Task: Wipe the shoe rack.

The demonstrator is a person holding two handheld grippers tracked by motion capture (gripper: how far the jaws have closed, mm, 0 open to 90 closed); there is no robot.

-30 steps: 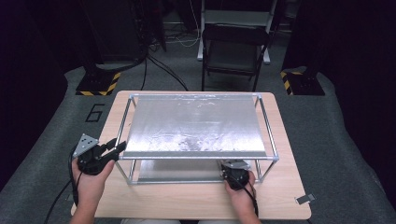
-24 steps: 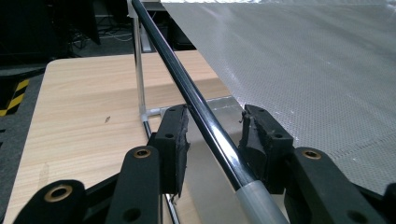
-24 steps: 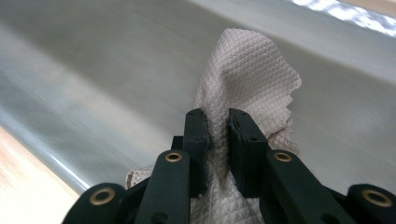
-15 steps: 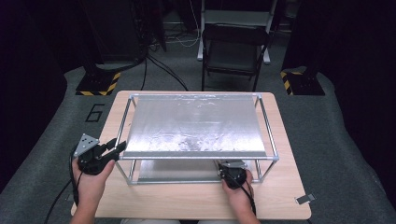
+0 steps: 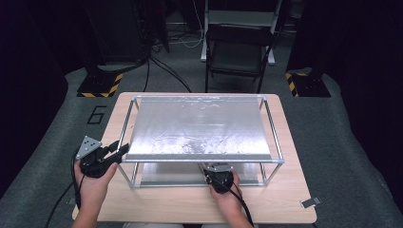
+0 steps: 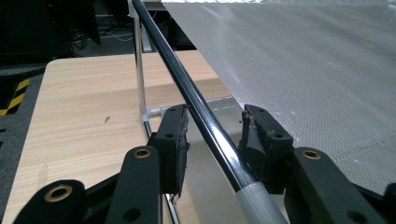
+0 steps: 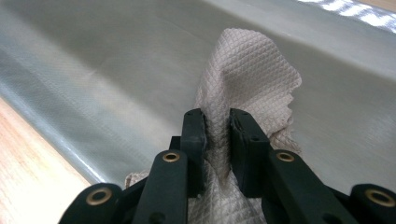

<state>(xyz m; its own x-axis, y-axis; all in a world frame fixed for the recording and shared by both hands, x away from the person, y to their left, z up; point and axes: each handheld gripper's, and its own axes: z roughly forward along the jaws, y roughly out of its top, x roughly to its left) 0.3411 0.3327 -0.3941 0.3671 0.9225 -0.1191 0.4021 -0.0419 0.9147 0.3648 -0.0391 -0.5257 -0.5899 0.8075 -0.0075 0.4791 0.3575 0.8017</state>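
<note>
My left hand-held gripper [image 5: 115, 151] sits at the rack's eight o'clock corner, jaws apart around its black top rail [image 6: 196, 100]. My right hand-held gripper [image 7: 216, 128], at six o'clock, reaches under the shelf, pinching a paper towel [image 7: 247, 74], jaws just loosening, over the lower foil sheet [image 7: 116, 70].

Left gripper [image 5: 116, 151] parted (level); right gripper [image 7: 217, 122] clamped

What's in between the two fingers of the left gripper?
A dark rod of the rack's top rail runs between the left gripper's fingers in the left gripper view, with a gap on each side.
</note>
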